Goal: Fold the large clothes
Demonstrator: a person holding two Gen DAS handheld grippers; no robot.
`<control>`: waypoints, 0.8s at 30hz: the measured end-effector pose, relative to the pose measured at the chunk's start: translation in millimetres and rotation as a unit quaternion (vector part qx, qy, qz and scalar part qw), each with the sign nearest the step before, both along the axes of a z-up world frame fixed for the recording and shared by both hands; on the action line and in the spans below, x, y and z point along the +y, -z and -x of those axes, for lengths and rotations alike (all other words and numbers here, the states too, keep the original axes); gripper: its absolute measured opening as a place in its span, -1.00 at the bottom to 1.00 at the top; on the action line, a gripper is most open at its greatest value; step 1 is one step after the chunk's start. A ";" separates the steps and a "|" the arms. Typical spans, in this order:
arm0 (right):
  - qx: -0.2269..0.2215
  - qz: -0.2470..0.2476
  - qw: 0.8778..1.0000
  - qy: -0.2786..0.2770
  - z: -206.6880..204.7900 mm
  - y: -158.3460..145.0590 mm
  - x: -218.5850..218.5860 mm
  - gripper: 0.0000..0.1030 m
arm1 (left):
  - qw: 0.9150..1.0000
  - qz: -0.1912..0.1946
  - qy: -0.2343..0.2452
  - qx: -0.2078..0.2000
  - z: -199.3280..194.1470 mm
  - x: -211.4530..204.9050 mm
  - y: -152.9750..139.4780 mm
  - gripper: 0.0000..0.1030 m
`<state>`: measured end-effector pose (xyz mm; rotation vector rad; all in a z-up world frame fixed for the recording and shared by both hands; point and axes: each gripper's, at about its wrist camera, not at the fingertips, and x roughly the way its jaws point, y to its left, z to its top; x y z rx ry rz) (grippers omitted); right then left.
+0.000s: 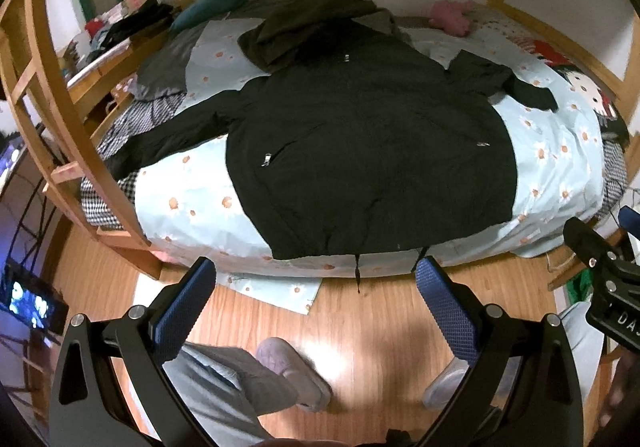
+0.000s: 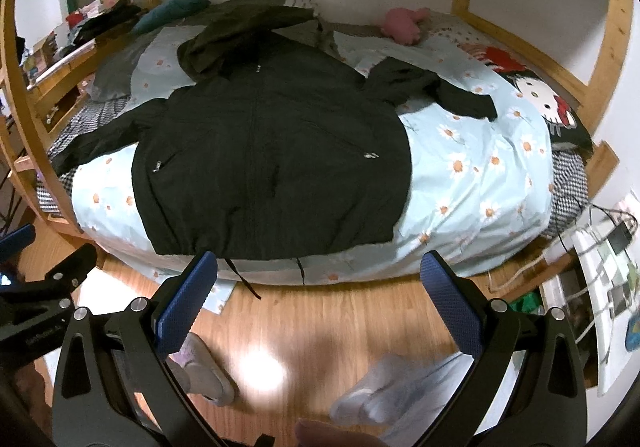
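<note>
Your left gripper [image 1: 316, 305] and right gripper [image 2: 318, 301] both gape wide, holding nothing, above the floor; black jacket [image 1: 360, 151] lies spread flat on the bed [image 1: 560, 167]

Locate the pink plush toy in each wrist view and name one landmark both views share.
Left wrist: pink plush toy upper right, at the bed's far edge by the wall.
Right wrist: pink plush toy upper centre-right, same far edge.
Shared landmark: the black jacket spread on the bed.
</note>
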<state>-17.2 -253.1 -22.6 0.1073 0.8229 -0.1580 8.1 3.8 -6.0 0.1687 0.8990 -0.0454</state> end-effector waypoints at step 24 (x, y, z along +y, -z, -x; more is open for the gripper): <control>0.005 -0.009 0.993 -0.118 -182.5 17.0 84.3 0.94 | 0.993 0.043 -0.102 0.046 -165.4 96.2 37.2 0.91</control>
